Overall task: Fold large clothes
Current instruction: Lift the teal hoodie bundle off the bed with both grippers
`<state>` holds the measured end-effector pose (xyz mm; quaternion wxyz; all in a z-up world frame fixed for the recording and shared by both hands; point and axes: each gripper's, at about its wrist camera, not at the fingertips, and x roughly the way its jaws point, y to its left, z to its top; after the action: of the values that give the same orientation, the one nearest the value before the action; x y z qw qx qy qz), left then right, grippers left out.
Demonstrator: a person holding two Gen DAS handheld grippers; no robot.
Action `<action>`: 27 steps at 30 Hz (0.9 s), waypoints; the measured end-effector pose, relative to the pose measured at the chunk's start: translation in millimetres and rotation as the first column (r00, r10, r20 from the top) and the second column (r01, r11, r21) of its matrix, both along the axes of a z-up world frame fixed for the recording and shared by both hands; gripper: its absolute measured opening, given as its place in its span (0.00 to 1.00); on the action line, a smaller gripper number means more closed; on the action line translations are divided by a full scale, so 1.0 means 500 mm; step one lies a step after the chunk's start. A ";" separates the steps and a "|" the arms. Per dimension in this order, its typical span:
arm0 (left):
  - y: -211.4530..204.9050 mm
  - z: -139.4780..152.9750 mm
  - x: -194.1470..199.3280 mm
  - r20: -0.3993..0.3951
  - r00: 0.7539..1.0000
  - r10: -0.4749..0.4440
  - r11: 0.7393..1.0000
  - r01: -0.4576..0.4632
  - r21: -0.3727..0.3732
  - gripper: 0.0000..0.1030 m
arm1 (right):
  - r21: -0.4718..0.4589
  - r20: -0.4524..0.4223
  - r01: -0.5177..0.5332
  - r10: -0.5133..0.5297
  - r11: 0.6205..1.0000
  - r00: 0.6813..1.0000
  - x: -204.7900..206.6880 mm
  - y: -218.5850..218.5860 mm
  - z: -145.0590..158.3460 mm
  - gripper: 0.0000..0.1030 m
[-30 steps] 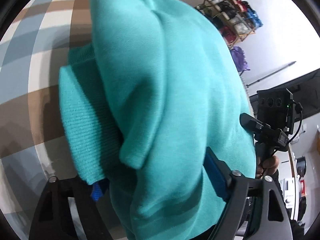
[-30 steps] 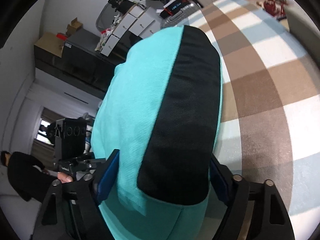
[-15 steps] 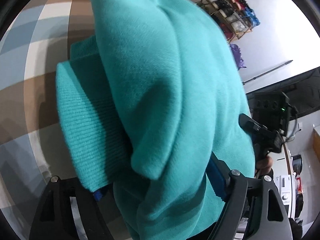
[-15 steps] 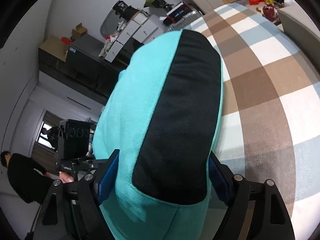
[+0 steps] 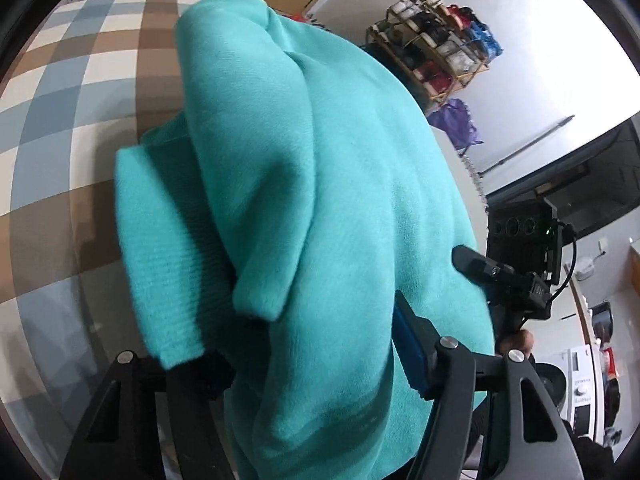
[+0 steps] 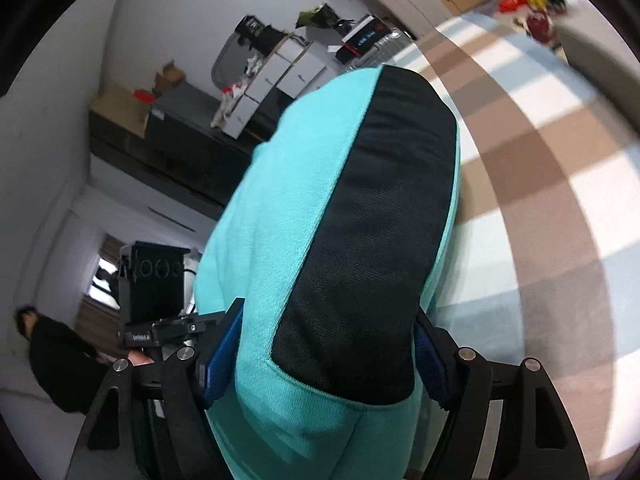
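A large teal sweatshirt fills the left wrist view, bunched and draped forward, with a ribbed cuff or hem at the left. My left gripper is shut on its fabric, blue pads pressed on either side. In the right wrist view the same teal garment shows a black mesh panel. My right gripper is shut on it. Both hold the garment lifted above the checked surface. The other gripper shows at the right of the left view.
A brown, blue and white checked cover lies under the garment, also in the right wrist view. A shoe rack stands by the wall. Cabinets and boxes are behind. A person in black stands at far left.
Both grippers have tilted up with the garment still held. More of the room and checked cover shows beyond it. The grip has not changed.
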<state>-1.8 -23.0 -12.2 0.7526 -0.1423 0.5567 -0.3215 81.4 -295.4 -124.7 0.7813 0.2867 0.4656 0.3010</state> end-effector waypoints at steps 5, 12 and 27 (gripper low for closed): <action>0.018 -0.029 0.023 -0.024 1.000 0.008 1.000 -0.008 0.002 0.63 | -0.013 -0.029 0.025 -0.025 1.000 0.999 0.008 0.000 -0.021 0.77; 0.017 0.016 0.001 0.034 0.999 0.015 0.999 -0.014 -0.041 0.63 | -0.022 0.056 0.016 -0.015 1.000 0.998 -0.003 0.020 0.033 0.72; 0.136 0.213 -0.055 0.126 0.985 0.118 0.993 -0.114 -0.039 0.62 | 0.105 0.202 -0.067 0.045 0.992 0.978 -0.006 0.133 0.197 0.72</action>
<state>-29.1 44.9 94.1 0.8018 -0.1654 0.4931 -0.2945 78.2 -228.7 -26.4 0.7981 0.2849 0.3754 0.3755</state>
